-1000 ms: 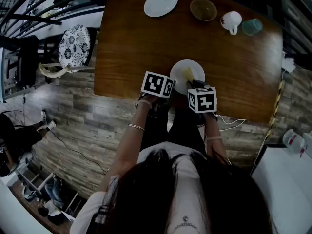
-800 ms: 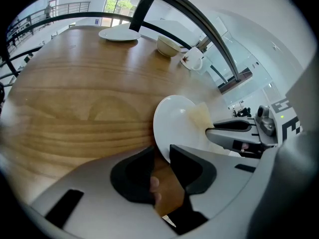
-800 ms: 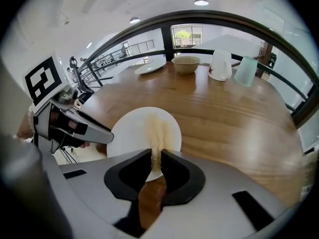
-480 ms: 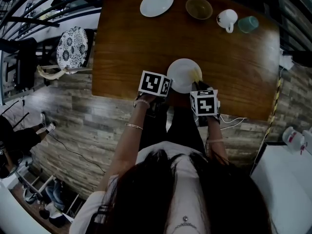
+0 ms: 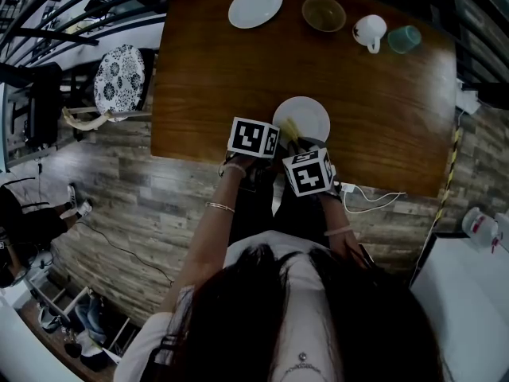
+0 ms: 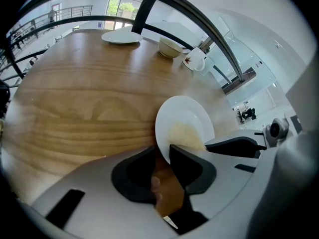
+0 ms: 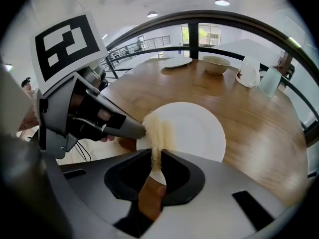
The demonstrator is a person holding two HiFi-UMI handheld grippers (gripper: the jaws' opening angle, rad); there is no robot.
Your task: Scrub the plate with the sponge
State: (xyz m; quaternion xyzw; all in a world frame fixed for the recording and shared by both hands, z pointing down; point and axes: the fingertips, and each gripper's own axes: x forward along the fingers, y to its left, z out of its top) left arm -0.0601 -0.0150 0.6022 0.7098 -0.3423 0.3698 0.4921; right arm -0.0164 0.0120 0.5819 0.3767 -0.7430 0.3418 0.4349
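Both tools are clamped: left gripper (image 6: 162, 152) on the plate (image 5: 312, 118) at the table's (image 5: 215, 70) six o'clock edge, right gripper (image 7: 155, 158) on the sponge (image 7: 157, 128) at its eight o'clock. Scrubbing is judged underway.

The near rim of the plate (image 6: 192, 111) vanishes between the jaws of the left gripper (image 6: 163, 156). The lower end of the sponge (image 7: 157, 133) is hidden inside the right gripper (image 7: 155, 166). In the head view, the marker cubes (image 5: 254, 138) cover both grippers' jaws.

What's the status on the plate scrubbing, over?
Left gripper clamped on plate rim. Right gripper gripping sponge, sponge on plate. Nothing in the way.
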